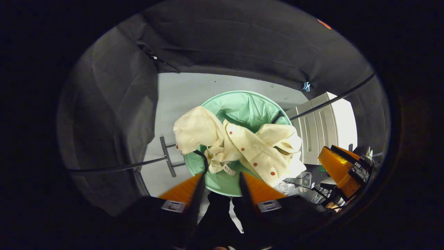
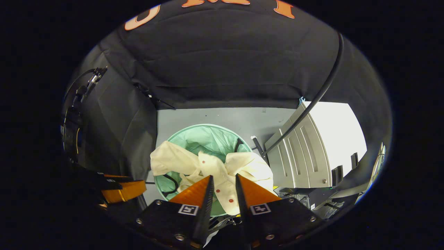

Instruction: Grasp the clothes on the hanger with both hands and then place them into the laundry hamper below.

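Note:
A cream garment (image 1: 249, 146) with red buttons lies crumpled across the round green laundry hamper (image 1: 242, 94), with a sleeve hanging over the left rim. My left gripper (image 1: 221, 175) hovers above the hamper's near edge, open, with nothing between its fingers. In the right gripper view the same garment (image 2: 215, 166) drapes over the hamper (image 2: 204, 127), and my right gripper (image 2: 223, 177) is above it, open and apart from the cloth. The right gripper (image 1: 341, 170) appears at the right of the left gripper view, and the left gripper (image 2: 121, 191) at the left of the right gripper view.
A black rail (image 1: 333, 100) of the clothes rack crosses above the hamper, and its foot (image 1: 167, 156) rests on the grey floor. A white cabinet (image 2: 312, 146) stands right of the hamper. Black cloth walls close in behind and on the left.

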Demonstrator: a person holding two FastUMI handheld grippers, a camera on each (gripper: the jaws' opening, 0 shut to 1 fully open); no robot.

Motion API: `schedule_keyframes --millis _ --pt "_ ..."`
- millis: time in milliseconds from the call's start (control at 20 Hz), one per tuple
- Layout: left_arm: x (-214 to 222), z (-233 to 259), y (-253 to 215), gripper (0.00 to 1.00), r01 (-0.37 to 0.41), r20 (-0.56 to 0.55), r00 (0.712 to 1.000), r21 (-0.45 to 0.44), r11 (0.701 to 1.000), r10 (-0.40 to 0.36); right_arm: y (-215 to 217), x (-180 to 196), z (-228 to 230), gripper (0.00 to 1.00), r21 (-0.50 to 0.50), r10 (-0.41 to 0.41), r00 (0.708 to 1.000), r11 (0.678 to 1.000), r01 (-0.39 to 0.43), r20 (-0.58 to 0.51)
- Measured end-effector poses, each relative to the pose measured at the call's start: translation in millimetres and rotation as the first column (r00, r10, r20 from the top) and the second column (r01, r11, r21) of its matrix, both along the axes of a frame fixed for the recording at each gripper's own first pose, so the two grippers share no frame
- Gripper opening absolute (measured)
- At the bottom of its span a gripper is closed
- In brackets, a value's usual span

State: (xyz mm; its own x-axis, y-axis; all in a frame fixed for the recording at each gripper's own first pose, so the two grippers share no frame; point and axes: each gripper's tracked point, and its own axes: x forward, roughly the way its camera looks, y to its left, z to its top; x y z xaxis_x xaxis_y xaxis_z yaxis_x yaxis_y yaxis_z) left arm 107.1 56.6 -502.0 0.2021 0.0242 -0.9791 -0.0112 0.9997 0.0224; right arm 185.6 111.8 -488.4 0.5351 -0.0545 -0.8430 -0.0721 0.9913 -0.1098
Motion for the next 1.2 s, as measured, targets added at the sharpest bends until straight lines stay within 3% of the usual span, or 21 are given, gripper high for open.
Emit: schedule_keyframes --millis 100,300,400,850,950,1050,1150,1200 --pt "-4.3 0.7 -2.8 0.99 0.001 0.002 1.0 -0.015 1.0 -0.001 0.7 -3.2 3.3 0.54 0.001 0.005 1.0 1.0 -0.005 0.01" --pt "-11.1 3.3 -5.9 0.98 0.011 0.016 1.0 -0.032 0.999 -0.01 -1.6 -4.2 17.9 0.87 -0.01 0.011 0.998 1.0 -0.01 0.062" --pt "-16.0 10.4 -2.4 0.97 0.038 0.033 0.999 -0.013 0.999 -0.038 -2.4 -7.0 24.4 0.94 -0.021 0.023 0.997 1.0 -0.021 0.074" --pt "-13.7 53.1 16.7 1.0 0.077 0.151 0.985 0.063 0.995 -0.086 -5.5 -12.7 81.9 0.94 -0.015 0.049 0.982 0.999 -0.046 0.184" --pt "-11.2 67.6 24.5 0.96 0.098 0.191 0.975 0.105 0.99 -0.117 -8.7 -16.3 98.4 0.94 0.001 0.035 0.977 0.999 -0.036 0.212" --pt "-8.9 85.5 22.2 1.0 0.108 0.226 0.965 0.111 0.988 -0.131 -14.7 -20.1 116.1 0.94 0.021 0.008 0.971 1.0 -0.013 0.241" --pt "-8.0 103.7 20.6 0.92 0.112 0.264 0.955 0.105 0.988 -0.136 -22.3 -23.7 135.6 0.94 0.046 -0.029 0.964 0.999 0.017 0.266" --pt "-5.9 114.6 20.1 1.0 0.112 0.284 0.949 0.102 0.989 -0.137 -29.2 -24.9 146.1 0.94 0.055 -0.048 0.959 0.998 0.034 0.28"
